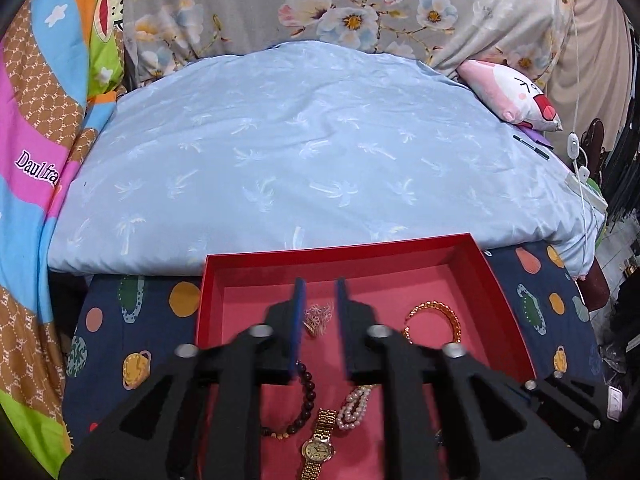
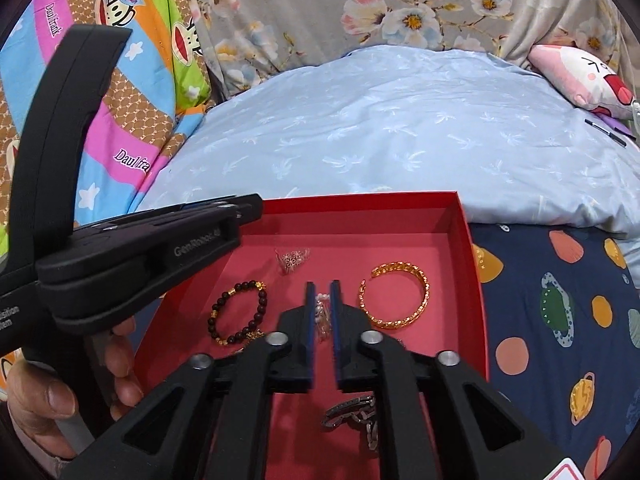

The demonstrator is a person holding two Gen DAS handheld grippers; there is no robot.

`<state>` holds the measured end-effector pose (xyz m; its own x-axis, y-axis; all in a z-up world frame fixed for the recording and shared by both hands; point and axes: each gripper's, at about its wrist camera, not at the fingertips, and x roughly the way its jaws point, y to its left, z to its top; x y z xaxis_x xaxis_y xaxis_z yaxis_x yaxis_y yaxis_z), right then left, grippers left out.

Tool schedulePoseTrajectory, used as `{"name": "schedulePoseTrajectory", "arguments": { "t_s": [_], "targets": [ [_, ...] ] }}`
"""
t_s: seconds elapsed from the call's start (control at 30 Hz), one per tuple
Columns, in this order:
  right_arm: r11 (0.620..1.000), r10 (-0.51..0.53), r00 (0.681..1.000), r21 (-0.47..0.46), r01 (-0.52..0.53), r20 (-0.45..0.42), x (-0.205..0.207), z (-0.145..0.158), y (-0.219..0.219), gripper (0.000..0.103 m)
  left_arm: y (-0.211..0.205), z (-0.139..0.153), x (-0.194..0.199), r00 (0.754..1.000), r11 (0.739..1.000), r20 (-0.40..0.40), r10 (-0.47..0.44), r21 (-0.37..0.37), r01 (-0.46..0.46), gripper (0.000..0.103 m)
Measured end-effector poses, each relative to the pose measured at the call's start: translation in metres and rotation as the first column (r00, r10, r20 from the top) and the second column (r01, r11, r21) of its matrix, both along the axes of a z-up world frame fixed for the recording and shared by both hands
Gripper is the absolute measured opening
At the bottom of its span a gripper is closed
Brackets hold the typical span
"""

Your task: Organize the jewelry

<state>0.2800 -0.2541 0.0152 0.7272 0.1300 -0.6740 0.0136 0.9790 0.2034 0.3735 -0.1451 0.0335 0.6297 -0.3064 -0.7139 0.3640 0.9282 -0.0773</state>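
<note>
Matt red card box (image 2: 468,240), glossy gold metal bangle (image 2: 396,294), dark polished bead bracelet (image 2: 236,312), soft blue cloth quilt (image 1: 280,152)

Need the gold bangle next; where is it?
In the red box, right side, both views: the gold bangle lies flat, right of the right gripper.

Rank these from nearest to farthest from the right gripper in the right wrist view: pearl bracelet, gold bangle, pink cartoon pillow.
1. Pearl bracelet: lying between the fingers of the right gripper, in the red box.
2. Gold bangle: just to the right of the fingertips, also in the box.
3. Pink cartoon pillow: far back on the bed, upper right.
</note>
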Motion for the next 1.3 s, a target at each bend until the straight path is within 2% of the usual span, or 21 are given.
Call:
{"name": "schedulePoseTrajectory", "arguments": {
  "t_s": [0.03, 0.07, 0.23, 0.37, 0.47, 0.77, 0.9, 1.1, 1.3],
  "targets": [
    [1.000, -0.008, 1.000, -0.002, 0.008, 0.013, -0.003, 0.002, -0.001, 0.024, 0.000, 0.000, 0.000, 1.000, 1.000, 0.005, 0.009, 0.005, -0.009, 0.038],
    [1.000, -0.021, 0.999, -0.006, 0.021, 0.025, -0.006, 0.005, -0.002, 0.028, 0.001, 0.002, -0.001, 1.000, 1.000, 0.018, 0.024, 0.011, -0.024, 0.043],
    [0.999, -0.047, 0.998, -0.010, 0.048, 0.046, -0.026, 0.021, -0.009, 0.030, 0.017, 0.015, -0.017, 0.998, 0.999, 0.036, 0.044, -0.004, -0.044, 0.043],
    [0.996, -0.066, 0.997, -0.057, 0.068, 0.044, -0.060, 0.029, -0.010, 0.032, 0.039, 0.027, -0.051, 0.996, 0.998, 0.063, 0.057, 0.016, -0.058, 0.045],
    [0.993, -0.088, 0.996, -0.081, 0.090, 0.028, -0.092, 0.029, -0.013, 0.032, 0.058, 0.027, -0.082, 0.997, 0.998, 0.050, 0.061, 0.006, -0.061, 0.049],
    [0.981, -0.169, 0.983, -0.112, 0.161, -0.067, -0.188, 0.001, -0.016, 0.032, 0.103, -0.007, -0.165, 0.996, 0.995, -0.029, 0.085, 0.048, -0.084, 0.049],
    [0.983, -0.166, 0.979, -0.101, 0.155, -0.117, -0.213, -0.017, -0.012, 0.032, 0.112, -0.025, -0.191, 0.993, 0.995, -0.080, 0.091, 0.041, -0.088, 0.049],
    [0.986, -0.159, 0.974, -0.084, 0.147, -0.161, -0.223, -0.040, 0.001, 0.032, 0.113, -0.052, -0.214, 0.985, 0.995, -0.148, 0.092, 0.050, -0.085, 0.050],
    [0.983, -0.168, 0.971, -0.102, 0.152, -0.172, -0.215, -0.051, 0.005, 0.032, 0.105, -0.066, -0.225, 0.981, 0.995, -0.176, 0.086, 0.061, -0.076, 0.050]
  ]
}}
